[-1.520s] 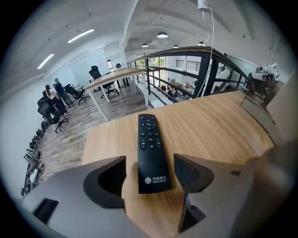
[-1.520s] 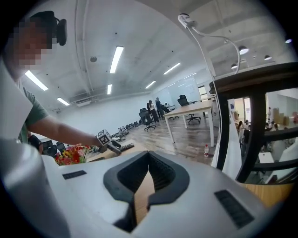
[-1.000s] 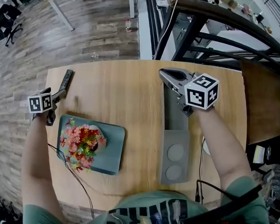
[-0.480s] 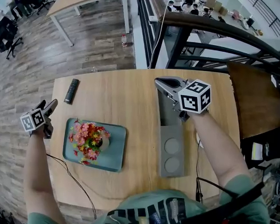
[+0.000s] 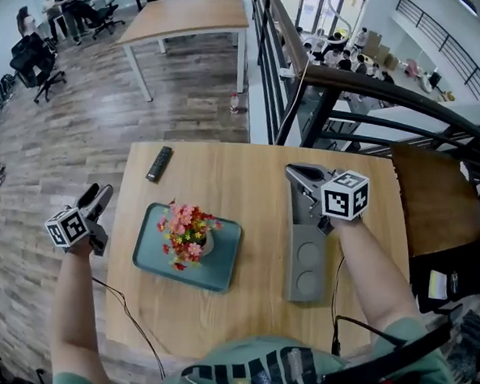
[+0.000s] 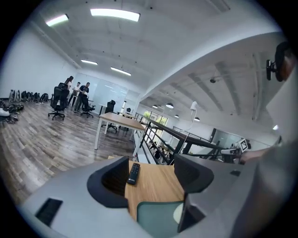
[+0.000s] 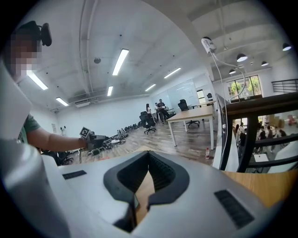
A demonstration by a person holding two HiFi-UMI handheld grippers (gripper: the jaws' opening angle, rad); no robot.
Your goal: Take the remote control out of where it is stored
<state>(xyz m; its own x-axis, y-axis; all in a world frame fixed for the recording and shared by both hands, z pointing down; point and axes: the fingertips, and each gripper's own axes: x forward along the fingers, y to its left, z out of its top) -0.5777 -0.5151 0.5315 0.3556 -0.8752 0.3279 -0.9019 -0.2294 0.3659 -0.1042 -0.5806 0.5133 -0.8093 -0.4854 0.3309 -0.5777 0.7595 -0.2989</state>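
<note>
The black remote control (image 5: 159,163) lies flat on the wooden table (image 5: 249,179) near its far left corner; in the left gripper view the remote (image 6: 133,173) shows well ahead, framed by the jaws. My left gripper (image 5: 96,194) hangs off the table's left edge, apart from the remote. Its jaws are closing, and nothing is between them (image 6: 151,179). My right gripper (image 5: 295,171) is shut and empty over the far end of the grey storage holder (image 5: 304,290), whose long slot is empty. In the right gripper view its jaws (image 7: 144,195) meet at the tips.
A teal tray (image 5: 152,255) with a small pot of pink and red flowers (image 5: 186,229) sits left of centre. A black railing (image 5: 352,80) and a wooden chair (image 5: 438,203) stand beyond and right of the table. A thin cable (image 5: 127,318) crosses the near left part.
My left gripper has drawn back from the remote, toward me and off the table's left edge. The remote stays on the table. The right gripper stays over the grey holder.
</note>
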